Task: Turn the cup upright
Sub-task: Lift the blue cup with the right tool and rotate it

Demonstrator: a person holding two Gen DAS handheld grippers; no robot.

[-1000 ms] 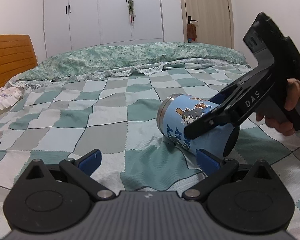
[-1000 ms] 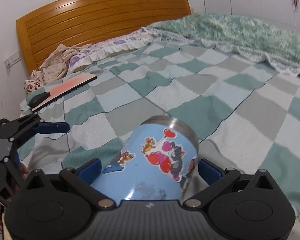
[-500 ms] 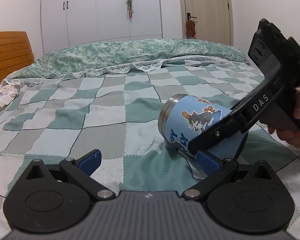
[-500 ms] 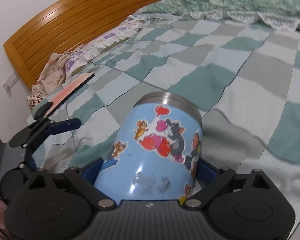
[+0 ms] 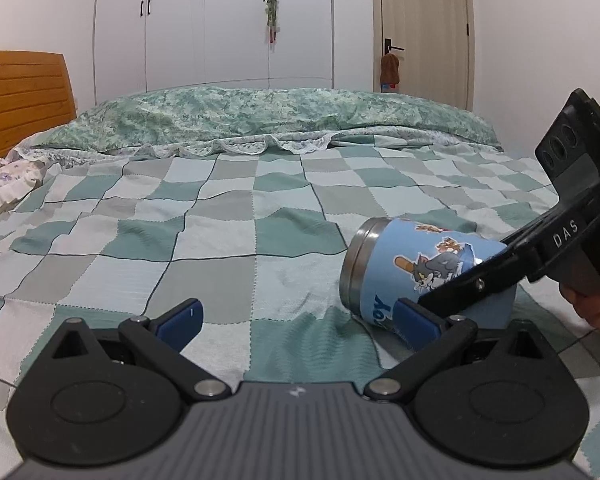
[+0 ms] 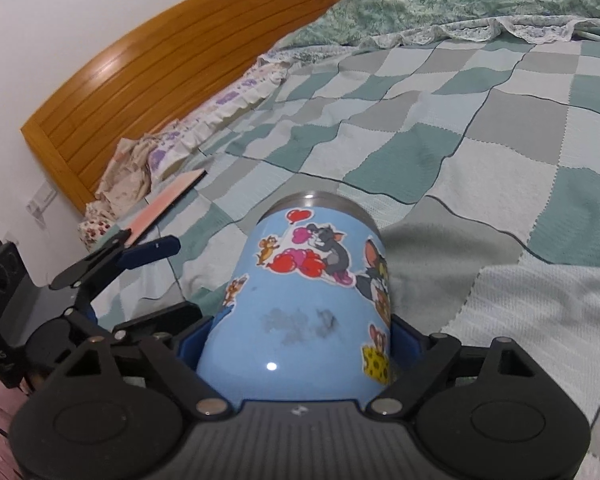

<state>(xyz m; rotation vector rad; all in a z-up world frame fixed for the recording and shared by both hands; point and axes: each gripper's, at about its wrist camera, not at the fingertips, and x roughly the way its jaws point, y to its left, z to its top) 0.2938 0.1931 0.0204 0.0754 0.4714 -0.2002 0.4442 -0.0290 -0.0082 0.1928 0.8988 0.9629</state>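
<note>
A light blue cup [image 5: 424, 270] with cartoon stickers and a steel rim lies tilted on its side on the checked bedspread [image 5: 220, 232], mouth pointing left and away. My right gripper [image 6: 300, 340] is shut on the cup [image 6: 312, 300] near its base, blue pads pressed on both sides; it also shows in the left wrist view [image 5: 480, 284]. My left gripper [image 5: 296, 320] is open and empty, low over the bedspread just left of the cup. It shows in the right wrist view [image 6: 112, 260] too.
A wooden headboard [image 6: 172, 76] and pillows [image 6: 204, 128] stand at the bed's left end. A pink flat book [image 6: 168, 200] lies near the pillows. A green folded duvet [image 5: 268, 116] lies across the far side. Wardrobes and a door are behind.
My right gripper closed on the cup and tipped its mouth end upward. The left gripper drifted slightly left and stayed open.
</note>
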